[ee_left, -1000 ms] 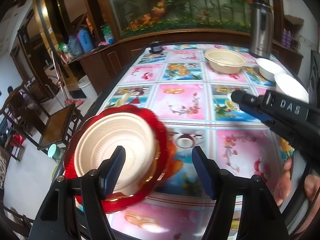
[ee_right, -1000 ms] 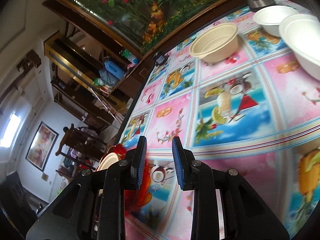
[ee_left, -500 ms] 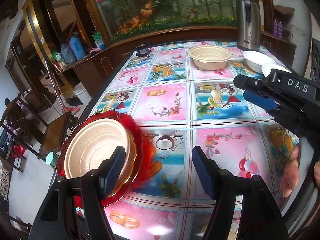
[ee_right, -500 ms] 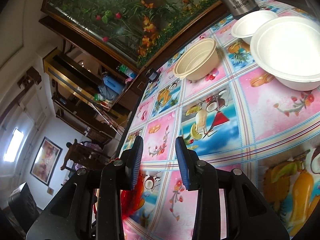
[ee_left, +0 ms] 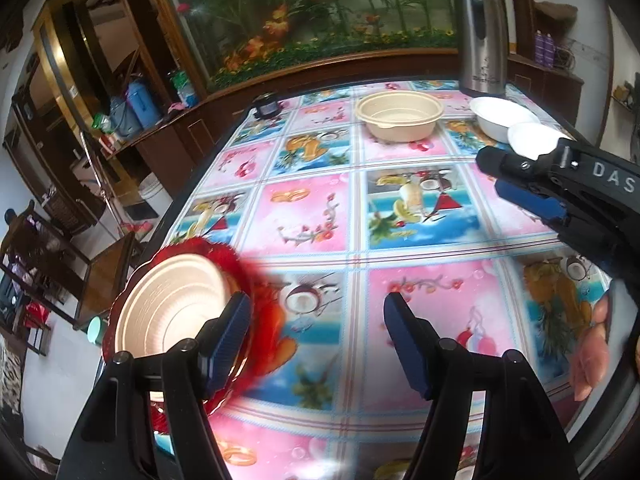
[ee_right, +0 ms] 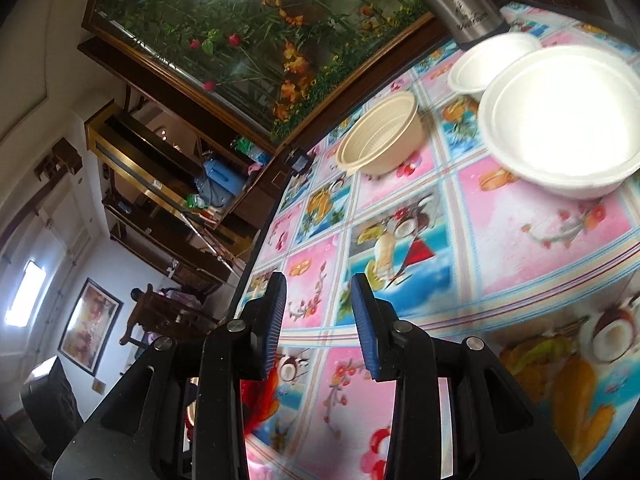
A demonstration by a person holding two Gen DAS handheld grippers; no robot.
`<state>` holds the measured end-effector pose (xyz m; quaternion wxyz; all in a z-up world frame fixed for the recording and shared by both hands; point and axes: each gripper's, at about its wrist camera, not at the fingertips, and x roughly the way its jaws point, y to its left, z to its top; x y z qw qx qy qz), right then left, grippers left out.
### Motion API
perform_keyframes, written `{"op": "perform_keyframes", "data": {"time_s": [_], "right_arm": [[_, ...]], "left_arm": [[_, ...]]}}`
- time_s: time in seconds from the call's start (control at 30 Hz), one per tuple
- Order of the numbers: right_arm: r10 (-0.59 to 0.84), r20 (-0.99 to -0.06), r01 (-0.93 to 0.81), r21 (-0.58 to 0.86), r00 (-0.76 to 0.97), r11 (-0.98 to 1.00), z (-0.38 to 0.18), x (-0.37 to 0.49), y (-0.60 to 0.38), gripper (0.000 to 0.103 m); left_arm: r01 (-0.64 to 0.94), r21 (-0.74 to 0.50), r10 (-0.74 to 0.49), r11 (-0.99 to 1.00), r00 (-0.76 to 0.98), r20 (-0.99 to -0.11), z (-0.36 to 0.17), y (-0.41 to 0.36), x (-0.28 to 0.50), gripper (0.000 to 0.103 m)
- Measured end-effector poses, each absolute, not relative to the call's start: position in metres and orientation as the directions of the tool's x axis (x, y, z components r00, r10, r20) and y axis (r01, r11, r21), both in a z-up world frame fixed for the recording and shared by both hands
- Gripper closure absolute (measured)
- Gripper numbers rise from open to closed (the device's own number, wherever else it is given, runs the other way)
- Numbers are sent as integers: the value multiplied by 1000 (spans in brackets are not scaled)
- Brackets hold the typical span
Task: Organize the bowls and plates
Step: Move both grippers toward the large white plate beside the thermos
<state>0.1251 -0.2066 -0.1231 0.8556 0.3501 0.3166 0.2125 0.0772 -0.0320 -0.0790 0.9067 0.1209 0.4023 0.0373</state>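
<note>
Since the earlier frames the red plate [ee_left: 256,280] with the beige bowl [ee_left: 168,312] nested in it has slid further toward the lower left of the left wrist view, and the right gripper [ee_right: 318,320] has been carried toward the far white dishes, which now fill more of its view; its jaws have also widened slightly. The left gripper [ee_left: 316,340] is held wide, with nothing between its fingers: its left finger [ee_left: 230,336] overlaps the red plate in the picture, but whether it touches the rim cannot be told. The right gripper is set at a narrow gap and is empty, the tablecloth [ee_right: 400,240] being seen between the blue pads. The large white bowl [ee_right: 560,120] stands near the table's right side, a smaller white bowl [ee_right: 480,68] just behind it and seemingly touching it, and a beige ribbed bowl [ee_right: 380,140] apart to their left, before the steel flask [ee_right: 460,0]. The step in hand is judged to be a reach for the large white bowl, so that it may be stacked with the rest. The jaws should be opened only enough to straddle the thin rim, which should be approached on its near side, away from the smaller bowl. A light, flexible bowl is expected, so a gentle pinch is advised, and a clean lift before any travel toward the stack.
</note>
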Motion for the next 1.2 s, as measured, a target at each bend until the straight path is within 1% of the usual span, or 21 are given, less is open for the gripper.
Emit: {"op": "perform_keyframes", "data": {"time_s": [0.13, 0.3, 0.37, 0.43, 0.5, 0.57, 0.7, 0.77, 0.97, 1.07, 1.13, 1.2], "right_arm": [[551, -378, -151, 709, 744, 689, -115, 121, -230, 69], [495, -327, -173, 668, 805, 724, -99, 116, -276, 69], [449, -304, -183, 621, 840, 762, -88, 116, -299, 70], [380, -279, -181, 543, 882, 820, -75, 120, -328, 70], [315, -263, -153, 494, 912, 856, -68, 126, -360, 70], [273, -264, -104, 516, 925, 850, -69, 135, -395, 70], [311, -299, 6, 729, 902, 685, -100, 150, -464, 70], [333, -302, 29, 778, 893, 627, -106, 153, -474, 70], [407, -389, 66, 785, 826, 616, -118, 166, -457, 70], [418, -408, 77, 783, 812, 617, -122, 169, -454, 70], [413, -425, 87, 775, 806, 626, -123, 171, -451, 70], [420, -430, 88, 775, 800, 626, -126, 174, -449, 70]], "left_arm": [[63, 262, 153, 963, 672, -724, -80, -51, 85, 34], [112, 267, 127, 957, 667, -734, -79, -76, 103, 34], [133, 250, 104, 959, 654, -749, -78, -85, 113, 34], [153, 215, 72, 964, 632, -772, -77, -94, 130, 34], [165, 193, 51, 967, 619, -784, -76, -105, 146, 34], [169, 162, 25, 972, 613, -789, -70, -119, 168, 34], [158, 119, -4, 980, 620, -785, -66, -144, 202, 33], [151, 88, -24, 985, 618, -785, -67, -158, 219, 31], [119, 49, -36, 992, 624, -780, -75, -178, 248, 30], [103, 39, -35, 994, 627, -778, -80, -179, 253, 30], [134, 26, -60, 991, 600, -798, -85, -178, 254, 30], [134, -1, -82, 991, 600, -796, -85, -175, 254, 29]]}}
